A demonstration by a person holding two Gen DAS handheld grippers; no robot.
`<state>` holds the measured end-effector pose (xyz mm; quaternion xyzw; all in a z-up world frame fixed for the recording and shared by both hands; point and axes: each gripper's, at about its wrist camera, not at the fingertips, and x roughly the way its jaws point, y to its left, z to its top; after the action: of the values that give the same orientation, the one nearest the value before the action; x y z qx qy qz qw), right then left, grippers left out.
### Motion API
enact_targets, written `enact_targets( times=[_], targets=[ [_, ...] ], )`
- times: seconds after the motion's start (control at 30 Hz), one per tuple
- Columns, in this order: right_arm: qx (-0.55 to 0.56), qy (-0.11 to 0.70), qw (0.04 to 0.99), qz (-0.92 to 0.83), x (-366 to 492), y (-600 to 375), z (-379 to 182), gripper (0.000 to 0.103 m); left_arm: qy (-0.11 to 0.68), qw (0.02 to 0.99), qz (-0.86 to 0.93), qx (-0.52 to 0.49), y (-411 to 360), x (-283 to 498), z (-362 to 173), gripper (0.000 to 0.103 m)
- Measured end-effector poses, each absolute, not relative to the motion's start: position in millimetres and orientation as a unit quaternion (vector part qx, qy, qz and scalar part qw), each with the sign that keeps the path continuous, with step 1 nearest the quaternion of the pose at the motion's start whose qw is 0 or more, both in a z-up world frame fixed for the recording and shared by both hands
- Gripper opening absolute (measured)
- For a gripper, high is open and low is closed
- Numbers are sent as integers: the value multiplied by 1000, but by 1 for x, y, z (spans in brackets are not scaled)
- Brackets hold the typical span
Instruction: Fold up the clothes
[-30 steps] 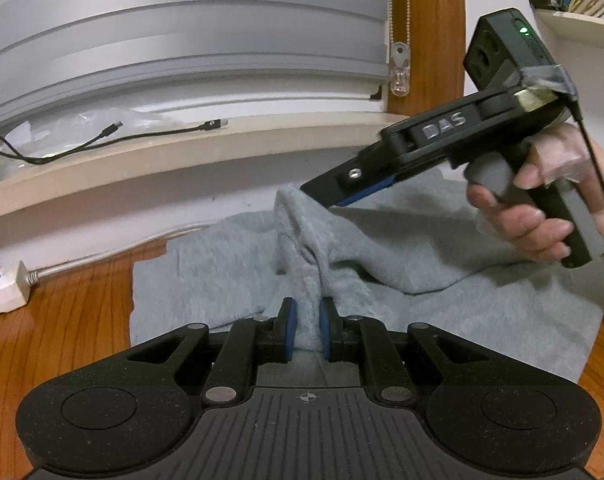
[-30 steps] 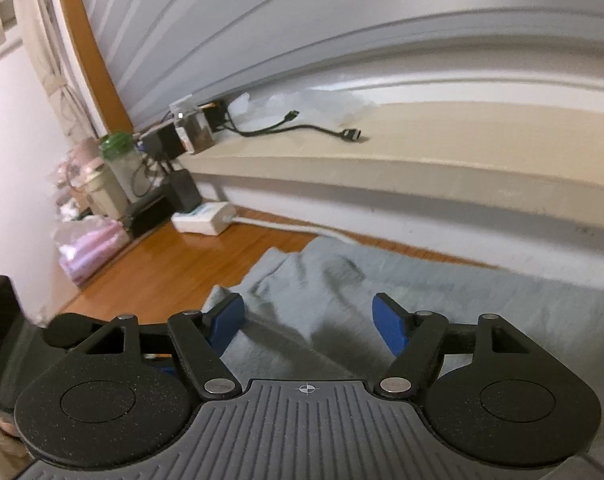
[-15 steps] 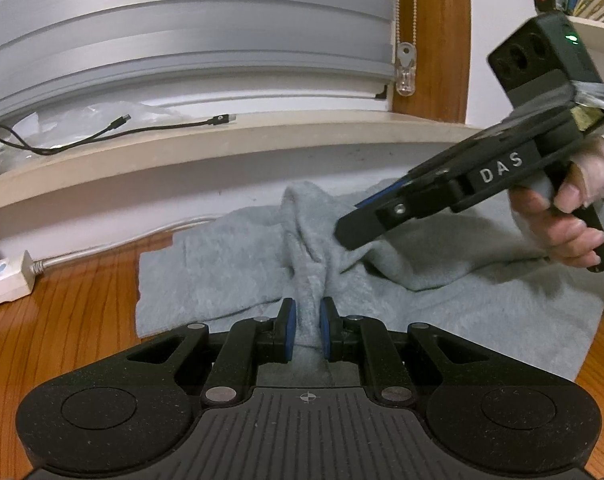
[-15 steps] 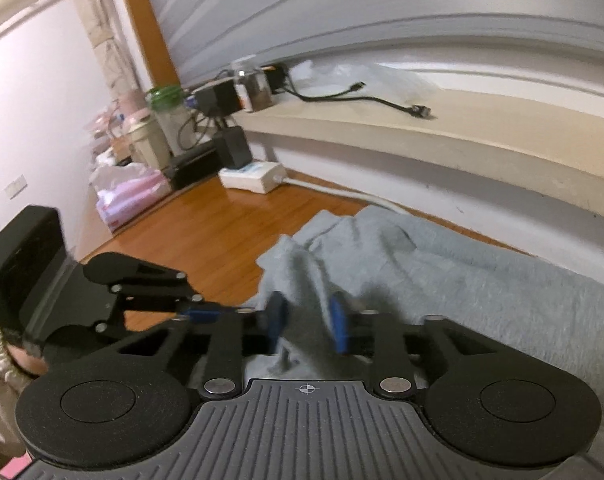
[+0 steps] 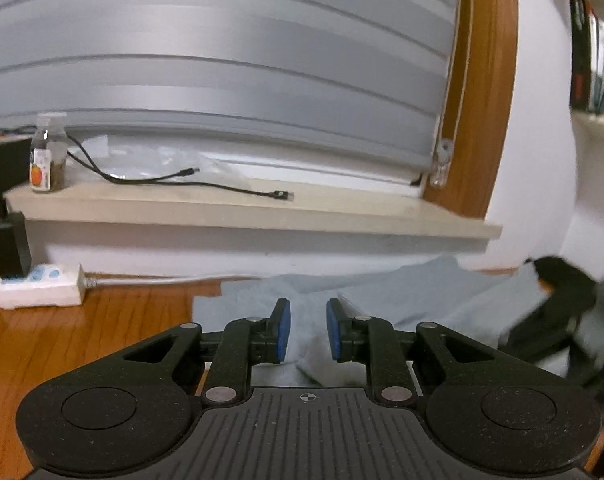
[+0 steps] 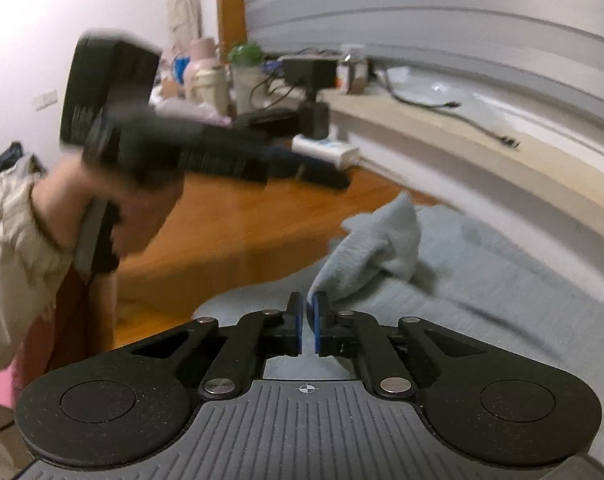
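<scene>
Beyond and to the left of our left gripper's [image 5: 308,330] fingers a white power strip [image 5: 38,290] lay on the wooden floor [image 5: 82,344], with a black adapter [image 5: 10,242] plugged into it. Above that, on the sill [image 5: 222,208], stood a small bottle [image 5: 48,154] whose label showed an orange picture; its writing was too blurred for us to read. A black cable [image 5: 190,184] trailed along the sill ahead of the fingers. The left gripper's blue pads [image 5: 283,330] stood apart with a clear gap, gripping nothing, and the grey garment [image 5: 382,292] lay on the floor just under and ahead of them. To their right a dark blur sat at the frame edge.

In the right wrist view, up and to the left of the fingers, a hand [image 6: 114,204] held the left gripper over the floor, blurred; no lettering on it was legible to us. Our right gripper's [image 6: 308,322] pads were nearly together and pinched a raised fold of the grey garment, which rose ahead and to the right of the fingertips while the rest spread flat to the right.
</scene>
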<state>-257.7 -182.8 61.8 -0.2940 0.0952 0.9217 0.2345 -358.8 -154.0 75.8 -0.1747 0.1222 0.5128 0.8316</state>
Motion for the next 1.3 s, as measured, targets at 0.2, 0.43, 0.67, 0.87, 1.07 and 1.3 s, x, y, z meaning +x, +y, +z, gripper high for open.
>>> enact_targets(
  times=[0.2,0.43,0.67,0.87,1.07,1.3],
  targets=[
    [-305,94,225,921,-262,-196,47,5,114,840,496,-189,-158,-349,78,33],
    [-317,91,225,917,-263,-206,35,5,96,849,478,-203,-162,-341,86,58],
    [-315,86,237,915,-266,-210,31,5,141,846,469,-209,-161,-328,73,55],
    [-294,71,258,918,-271,-211,34,5,131,848,480,-184,-173,-334,70,5],
    [-239,81,265,931,-271,-209,50,5,73,846,506,-151,-194,-360,86,4],
    [-250,109,242,931,-278,-211,42,18,122,810,525,-231,-210,-398,41,10]
  ],
)
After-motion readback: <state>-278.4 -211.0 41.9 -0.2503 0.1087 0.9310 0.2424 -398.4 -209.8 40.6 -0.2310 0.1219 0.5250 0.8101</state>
